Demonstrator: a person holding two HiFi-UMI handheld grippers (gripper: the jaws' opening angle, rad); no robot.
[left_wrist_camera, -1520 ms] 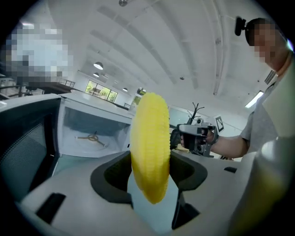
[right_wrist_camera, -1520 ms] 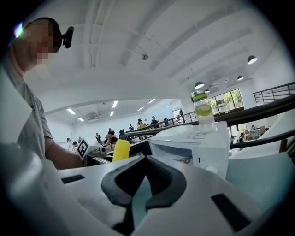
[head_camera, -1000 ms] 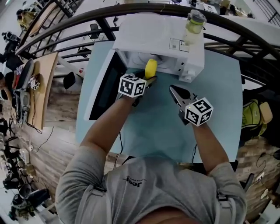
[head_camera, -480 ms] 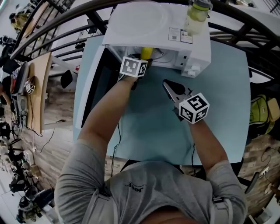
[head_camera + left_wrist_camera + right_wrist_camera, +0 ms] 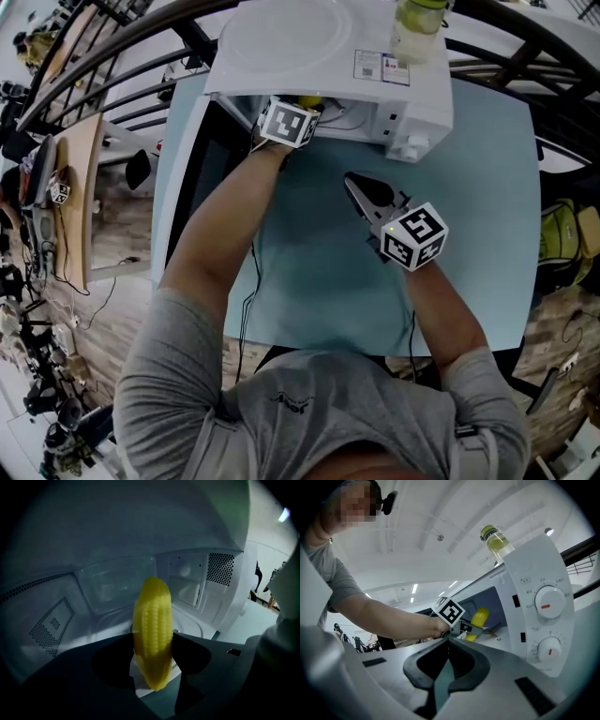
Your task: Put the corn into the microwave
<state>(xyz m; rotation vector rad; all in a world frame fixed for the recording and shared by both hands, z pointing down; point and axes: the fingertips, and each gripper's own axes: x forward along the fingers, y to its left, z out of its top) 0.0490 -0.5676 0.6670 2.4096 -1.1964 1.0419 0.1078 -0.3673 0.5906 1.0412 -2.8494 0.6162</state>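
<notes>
A yellow corn cob (image 5: 152, 634) stands upright between the jaws of my left gripper (image 5: 152, 657), which is shut on it. The gripper reaches into the open cavity of the white microwave (image 5: 309, 47), and the corn hangs just above the glass turntable (image 5: 194, 623). In the head view only a sliver of the corn (image 5: 307, 100) shows past the left gripper's marker cube. My right gripper (image 5: 354, 185) hovers over the table in front of the microwave, shut and holding nothing. In the right gripper view the corn (image 5: 479, 619) shows inside the cavity.
The microwave door (image 5: 202, 178) hangs open to the left. A bottle with pale liquid (image 5: 415, 28) stands on top of the microwave, at its right. The control knobs (image 5: 548, 604) are on the right of the front. The light blue table (image 5: 469, 206) carries it all.
My left gripper has carried the corn forward from in front of the opening into the microwave cavity. The right gripper has stayed near the same spot.
</notes>
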